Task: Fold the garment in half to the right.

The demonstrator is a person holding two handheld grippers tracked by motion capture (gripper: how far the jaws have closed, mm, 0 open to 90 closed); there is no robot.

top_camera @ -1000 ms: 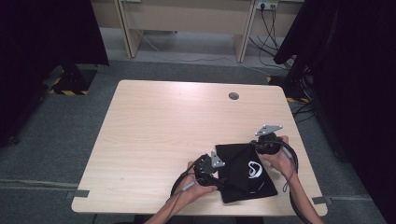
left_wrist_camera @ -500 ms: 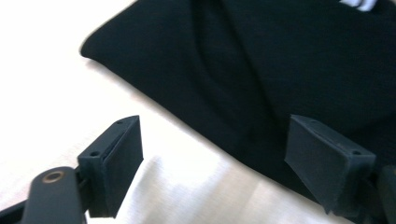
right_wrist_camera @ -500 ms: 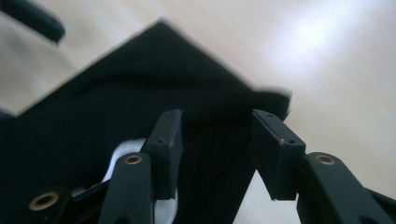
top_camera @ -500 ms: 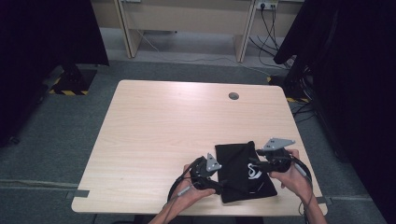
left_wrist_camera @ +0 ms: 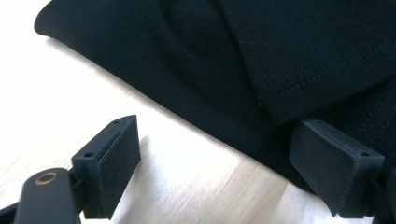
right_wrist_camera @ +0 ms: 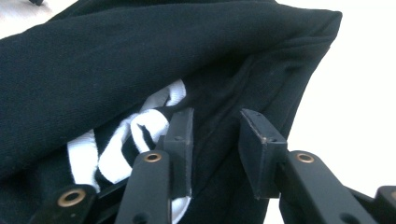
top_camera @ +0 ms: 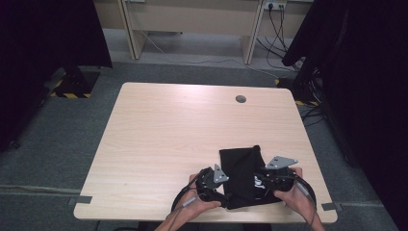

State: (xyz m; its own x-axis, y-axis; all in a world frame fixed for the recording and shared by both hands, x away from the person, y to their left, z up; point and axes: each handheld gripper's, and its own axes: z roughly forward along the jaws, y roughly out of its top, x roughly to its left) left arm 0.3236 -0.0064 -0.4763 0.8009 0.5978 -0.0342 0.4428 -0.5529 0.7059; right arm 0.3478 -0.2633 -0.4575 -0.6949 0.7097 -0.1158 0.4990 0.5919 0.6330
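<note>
Left gripper sits at the 9 o'clock edge of the black folded garment, jaws spread wide and just been opening more, one pad on bare wood and the other against the cloth edge, nothing pinched. Garment lies near the 6 o'clock edge of the wooden table. Right gripper at its 3 o'clock side: jaws narrow, just been closing, a fold between them, can't tell if it's actually clamped.

both forearms come in from the near edge. the left gripper sits low in the left hand, jaws spread wide and opening. the right gripper, in the right hand, has jaws partly apart, just closing.
</note>
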